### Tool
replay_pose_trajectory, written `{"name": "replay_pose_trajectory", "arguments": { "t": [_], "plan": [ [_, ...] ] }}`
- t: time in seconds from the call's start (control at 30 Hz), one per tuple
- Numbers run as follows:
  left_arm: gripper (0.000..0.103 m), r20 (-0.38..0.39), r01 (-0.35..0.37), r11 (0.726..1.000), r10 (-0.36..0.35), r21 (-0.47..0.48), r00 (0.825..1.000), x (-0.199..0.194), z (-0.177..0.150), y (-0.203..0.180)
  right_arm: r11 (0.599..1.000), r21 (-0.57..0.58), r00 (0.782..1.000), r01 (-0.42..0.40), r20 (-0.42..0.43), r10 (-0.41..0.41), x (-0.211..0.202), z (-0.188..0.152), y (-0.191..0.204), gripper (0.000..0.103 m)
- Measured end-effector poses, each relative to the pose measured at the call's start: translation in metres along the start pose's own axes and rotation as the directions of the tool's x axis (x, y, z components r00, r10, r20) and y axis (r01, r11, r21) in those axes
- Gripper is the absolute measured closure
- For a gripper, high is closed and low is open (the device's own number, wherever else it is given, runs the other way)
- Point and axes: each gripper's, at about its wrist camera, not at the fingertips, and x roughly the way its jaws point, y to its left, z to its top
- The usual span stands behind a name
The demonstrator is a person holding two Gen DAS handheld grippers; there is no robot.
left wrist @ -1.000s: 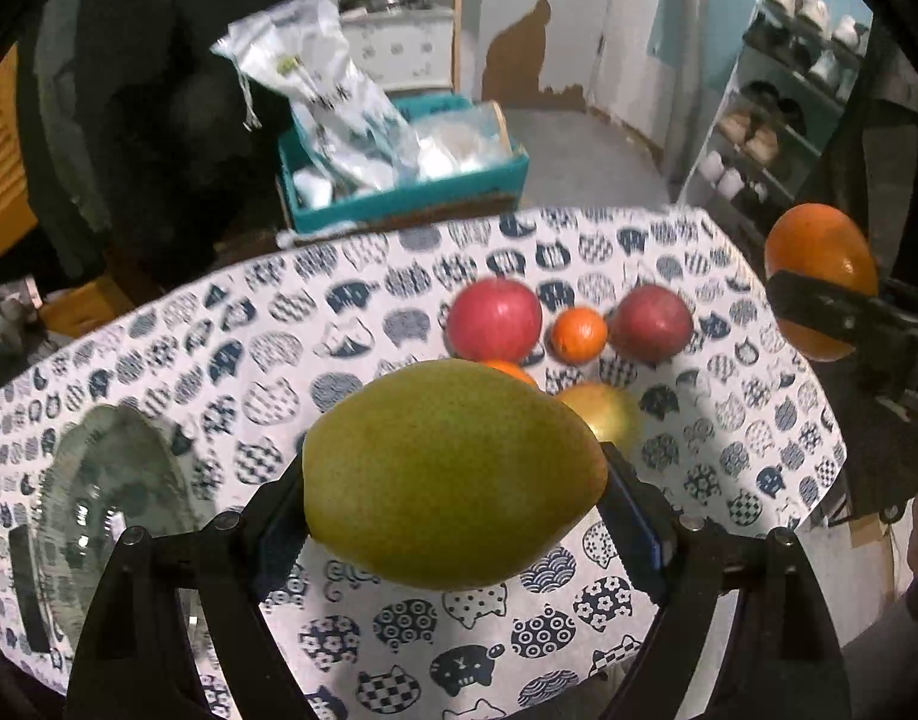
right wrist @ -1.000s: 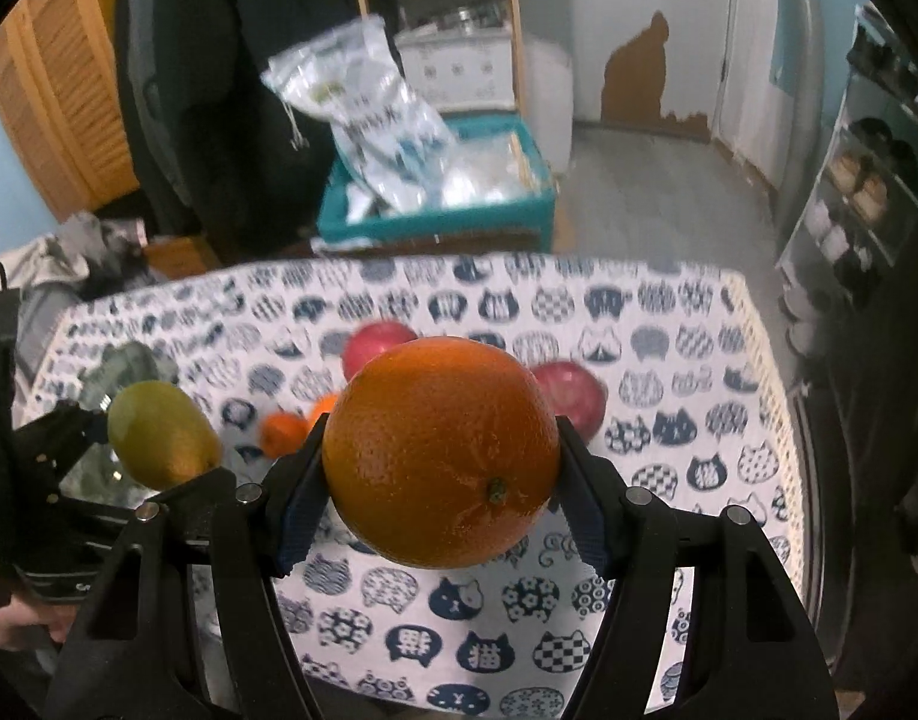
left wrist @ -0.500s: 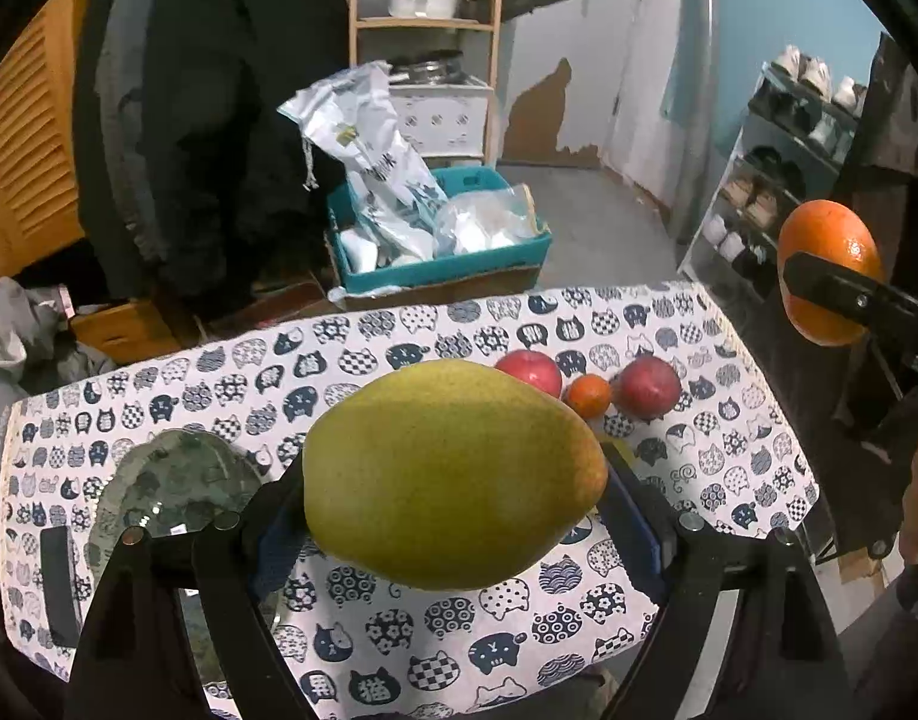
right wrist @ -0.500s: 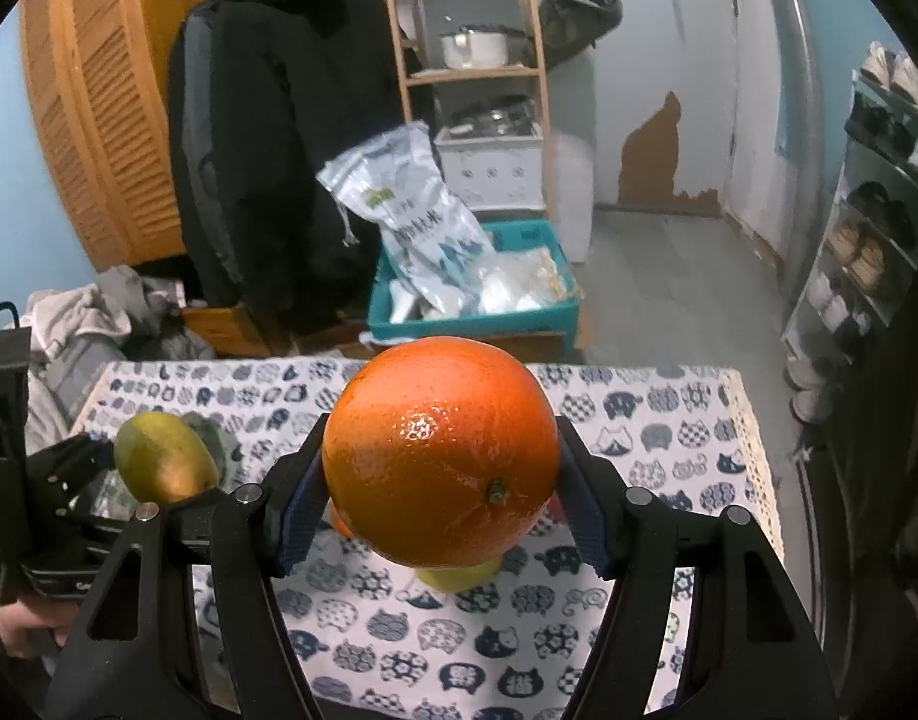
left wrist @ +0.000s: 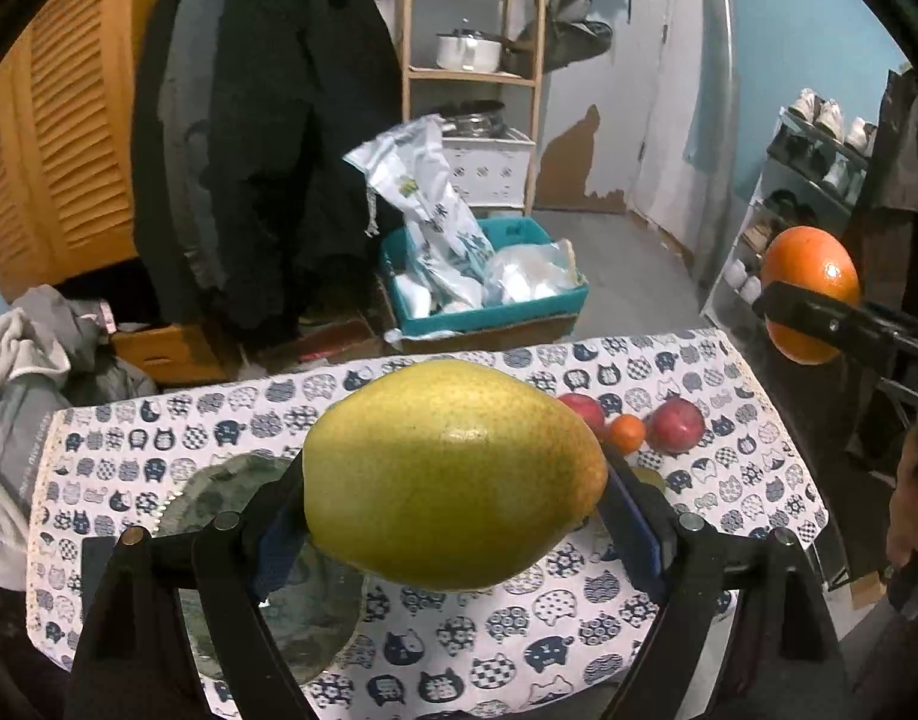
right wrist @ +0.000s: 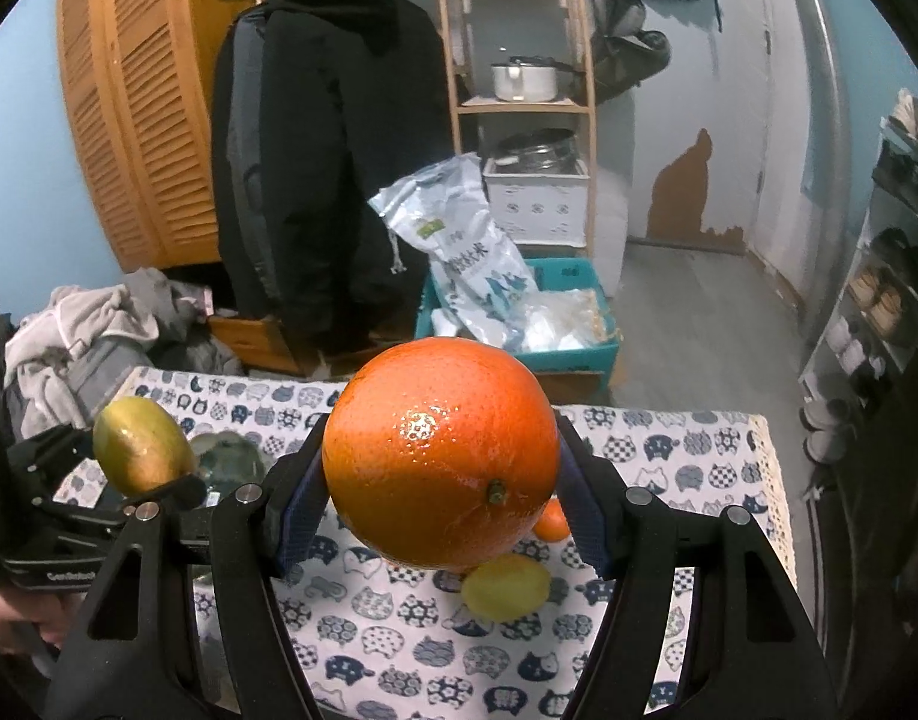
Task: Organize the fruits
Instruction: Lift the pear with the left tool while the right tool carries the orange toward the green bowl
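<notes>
My left gripper (left wrist: 453, 516) is shut on a large yellow-green pear (left wrist: 453, 474) and holds it high above the table; it also shows in the right wrist view (right wrist: 141, 447). My right gripper (right wrist: 441, 504) is shut on a big orange (right wrist: 441, 450), held high at the right, also seen from the left wrist (left wrist: 810, 294). On the cat-print tablecloth (left wrist: 519, 630) lie two red apples (left wrist: 675, 425), a small tangerine (left wrist: 627, 433) and a yellow lemon (right wrist: 506, 587). A glass plate (left wrist: 231, 492) sits at the table's left, partly hidden by the left gripper.
Behind the table stand a teal crate (left wrist: 489, 294) with plastic bags, a wooden shelf (left wrist: 471, 72) with a pot, hanging dark coats (left wrist: 267, 138) and a shoe rack (left wrist: 819, 180) at the right. Clothes (left wrist: 33, 354) are piled at the left.
Both grippers have risen well above the table with their fruits still held, and the view has tilted up. The fruits on the cloth have not moved.
</notes>
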Motion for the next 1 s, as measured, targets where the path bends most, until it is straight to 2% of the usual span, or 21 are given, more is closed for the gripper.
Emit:
{"name": "replay_pose_trajectory", "arguments": {
  "t": [0.47, 0.87, 1.0],
  "plan": [
    [0.015, 0.023, -0.063, 0.996, 0.065, -0.067, 0.998, -0.016, -0.012, 0.058, 0.994, -0.081, 0.997, -0.071, -0.042, 0.068, 0.028, 0.01, 0.063, 0.034],
    [0.015, 0.008, -0.113, 0.983, 0.115, -0.143, 0.993, -0.02, -0.028, 0.112, 0.977, -0.128, 0.98, -0.172, -0.118, 0.158, 0.066, 0.012, 0.128, 0.034],
    [0.015, 0.005, -0.15, 0.975, 0.153, -0.162, 0.988, -0.021, -0.035, 0.133, 0.967, -0.149, 0.972, -0.206, -0.141, 0.186, 0.08, 0.013, 0.153, 0.034]
  ]
}}
